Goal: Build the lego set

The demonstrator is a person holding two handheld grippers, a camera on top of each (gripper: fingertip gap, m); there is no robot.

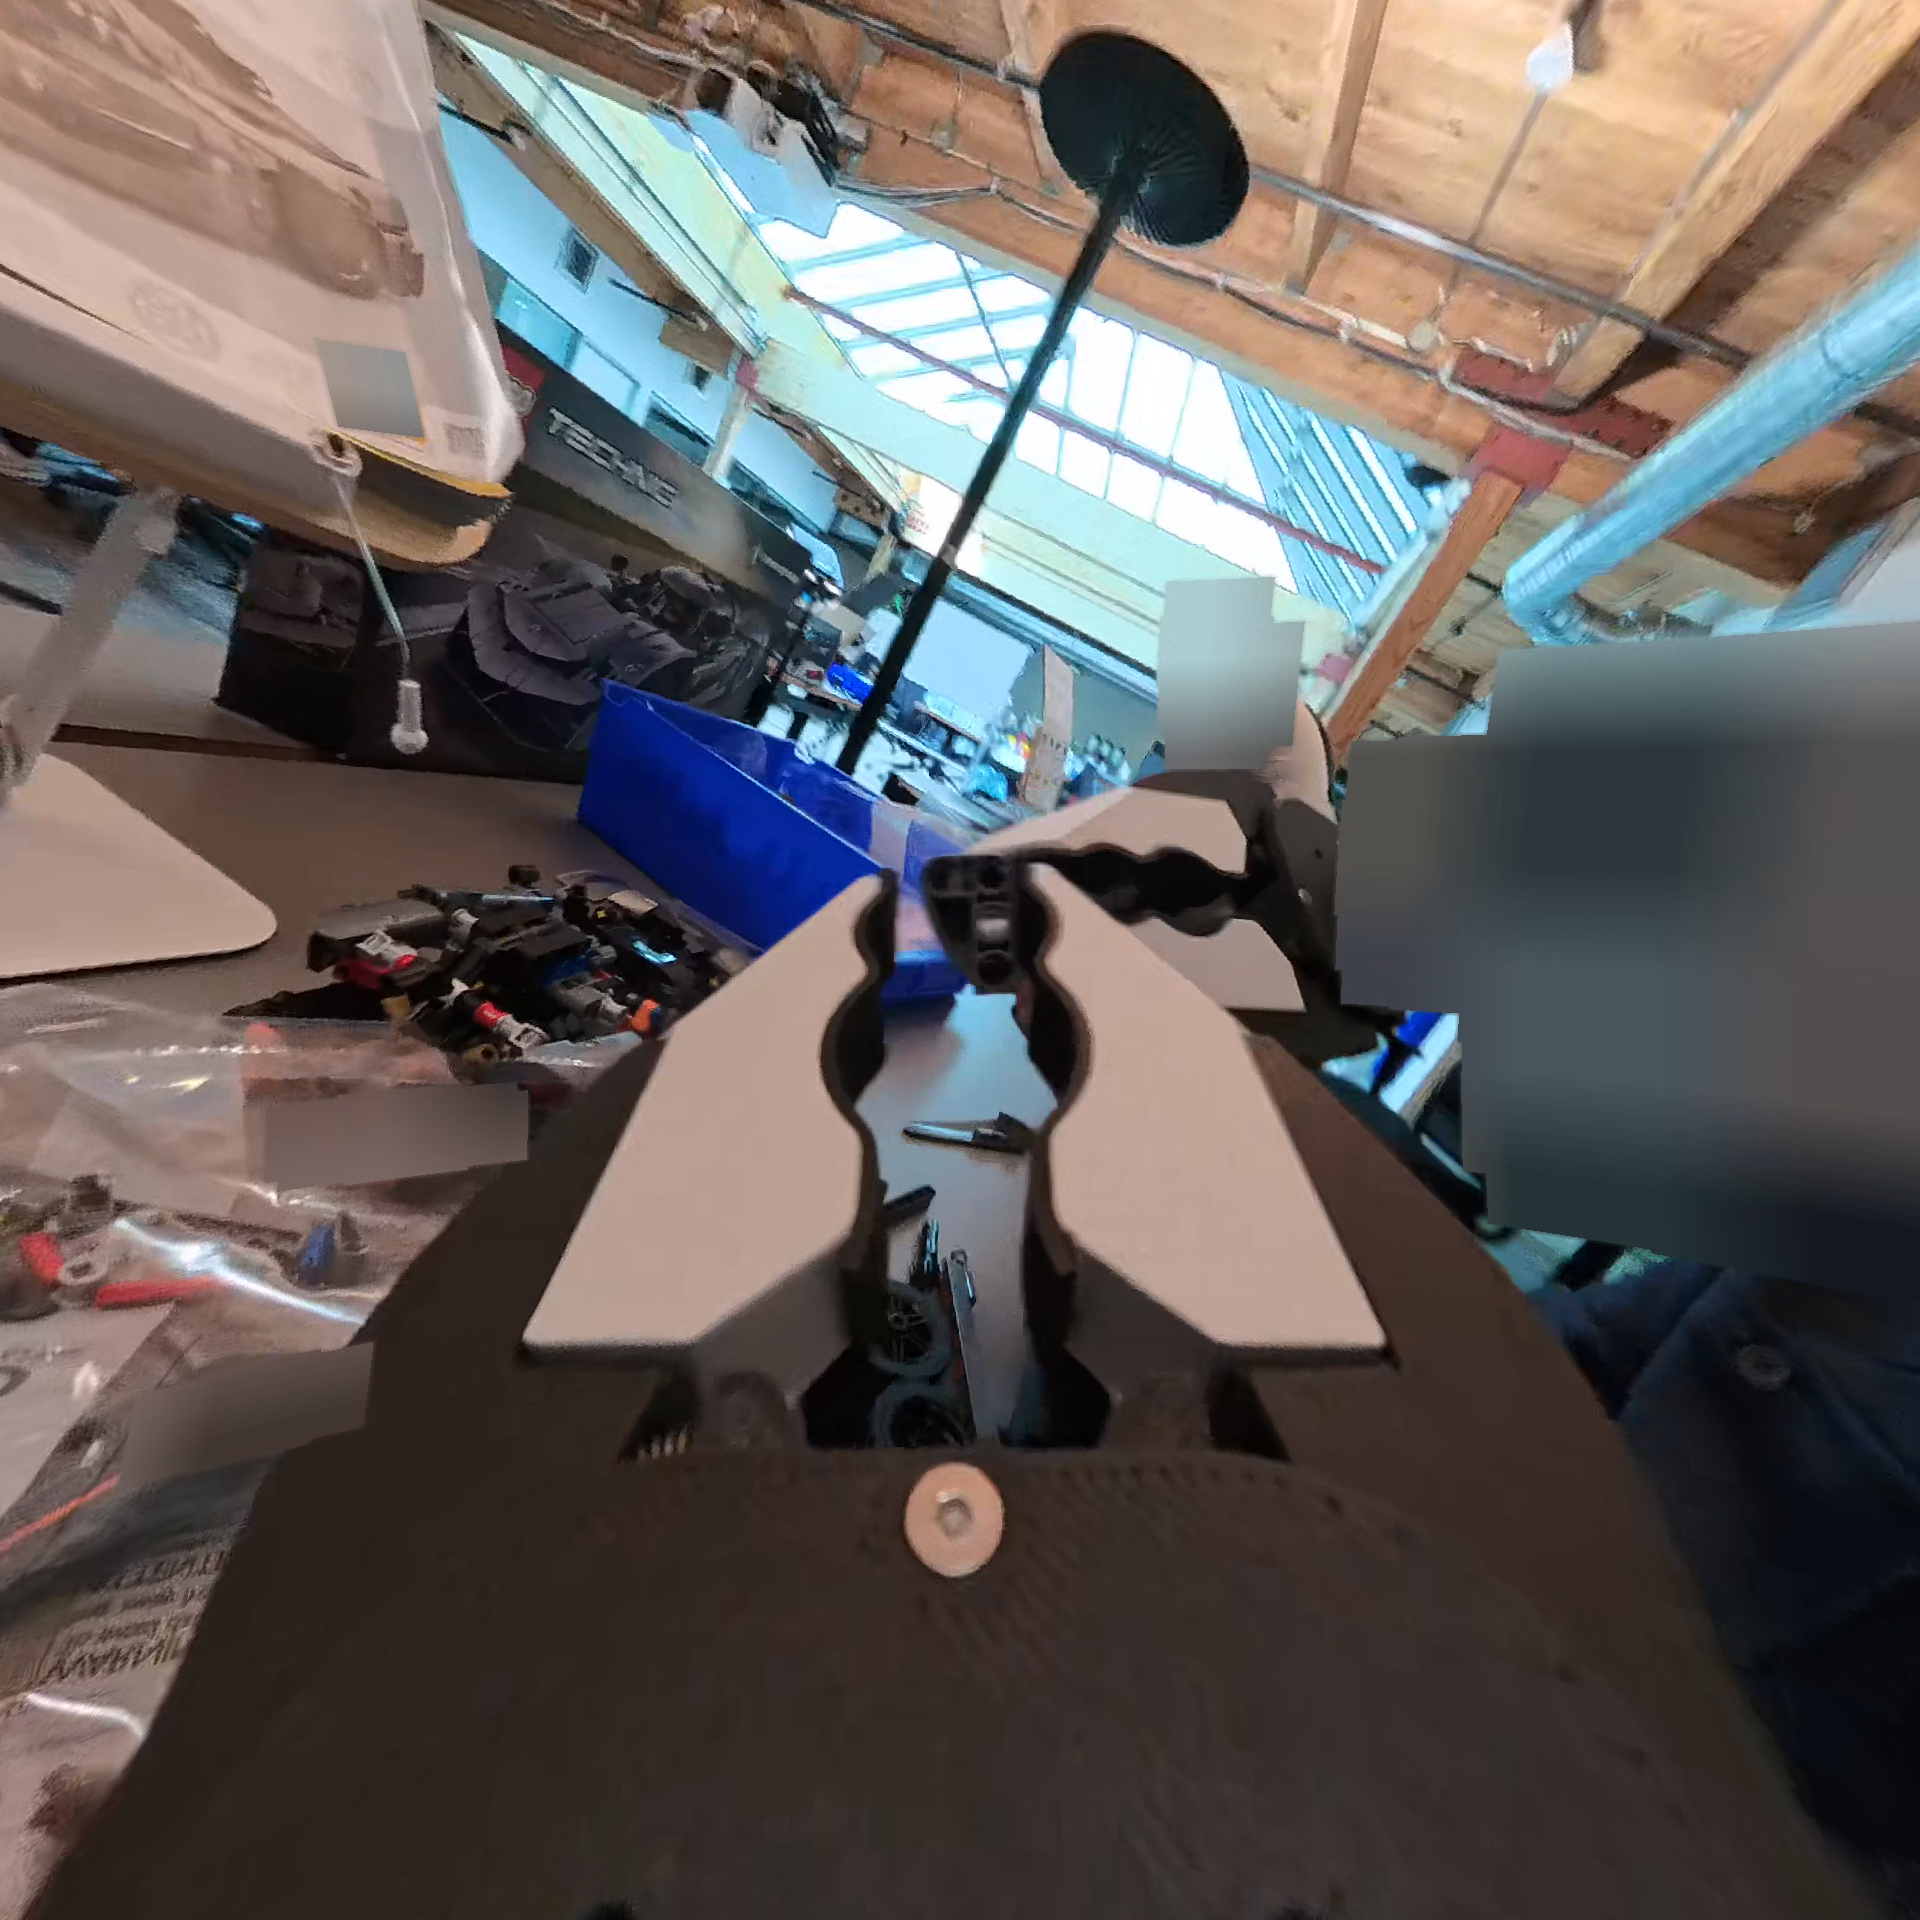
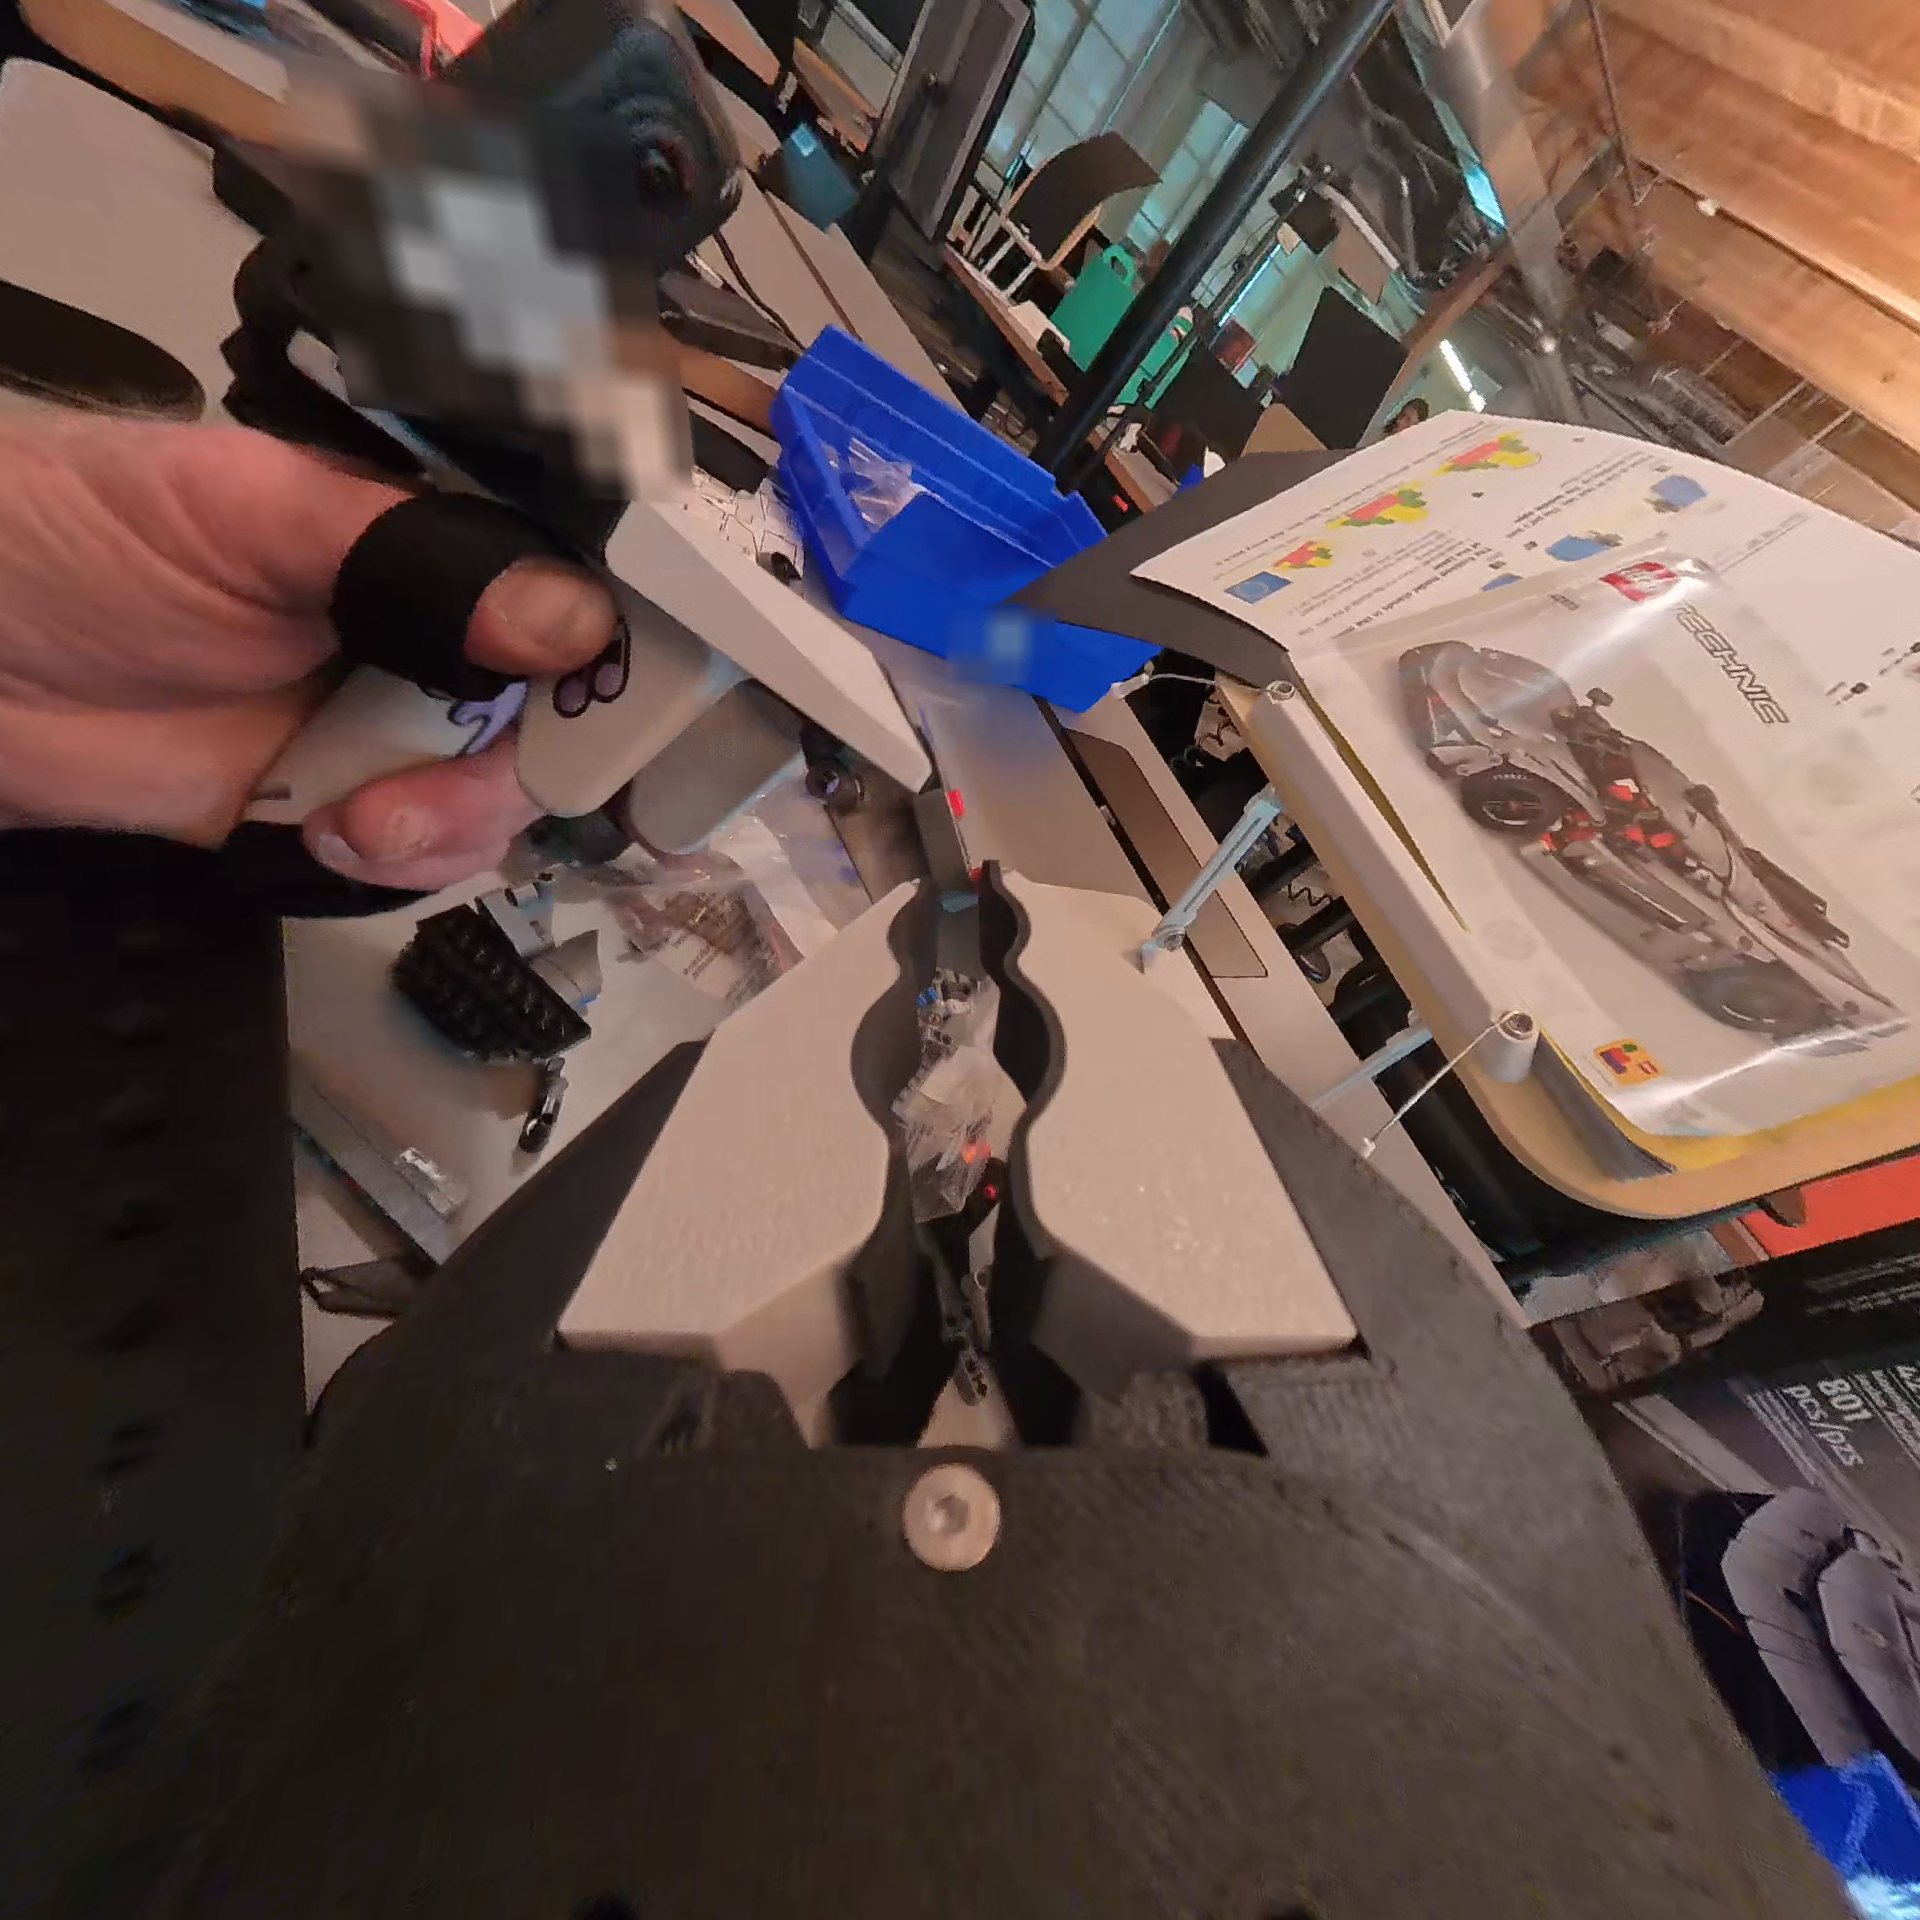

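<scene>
Black lego piece (image 1: 982, 925) held aloft between the tips of the left gripper (image 1: 961, 914), fingers closed on it, right gripper (image 2: 951, 894) meeting it with fingers nearly closed, grip unclear, above the worktop (image 1: 416, 821) with loose parts (image 1: 499, 966) and blue bin (image 1: 717, 821).

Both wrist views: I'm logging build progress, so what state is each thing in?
Left hand-held gripper: shut on black lego piece.
Right hand-held gripper: nearly shut; whether it holds anything is unclear.
Blue bin: open-topped.
Instruction booklet: propped open.
Loose lego pile: unassembled.
</scene>
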